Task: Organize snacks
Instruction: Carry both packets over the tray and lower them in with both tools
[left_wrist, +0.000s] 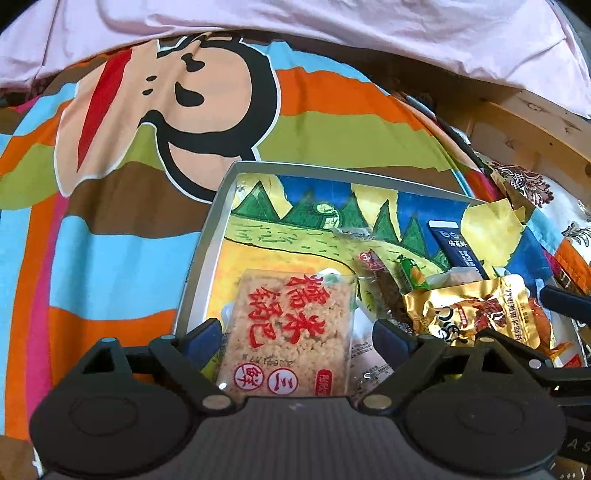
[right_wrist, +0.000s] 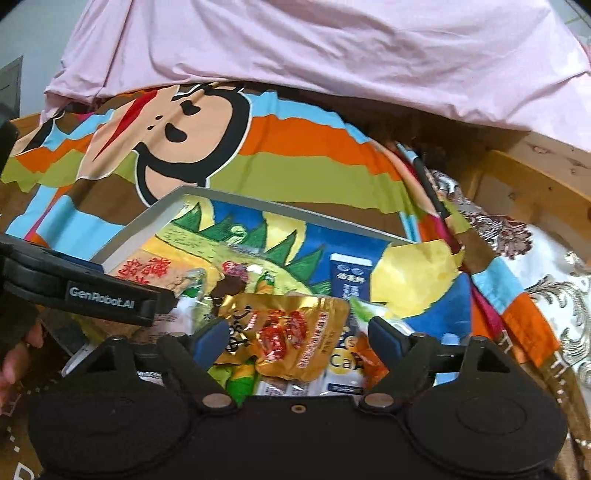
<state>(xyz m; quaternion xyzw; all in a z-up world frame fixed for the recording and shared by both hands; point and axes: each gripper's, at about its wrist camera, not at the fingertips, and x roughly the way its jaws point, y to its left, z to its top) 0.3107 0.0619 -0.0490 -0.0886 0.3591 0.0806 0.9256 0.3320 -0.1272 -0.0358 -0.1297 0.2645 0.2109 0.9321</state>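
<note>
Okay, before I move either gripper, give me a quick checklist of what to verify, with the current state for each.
1. Left gripper straddles the rice cracker pack: ok.
2. Left fingers actually pressing the pack: cannot tell.
3. Right gripper open over the gold snack pouch: ok.
4. Tray has bare floor at its far end: ok.
5. Grippers apart from each other: ok, though close.
6. Dark blue packet lies out of both grippers' paths: ok.

Tray: lies on the striped cloth; the sheet lies behind
Rice cake pack: in the tray, near its left wall
Foil pouch: in the tray, right of the rice cake pack
Box: behind the foil pouch, in the tray
</note>
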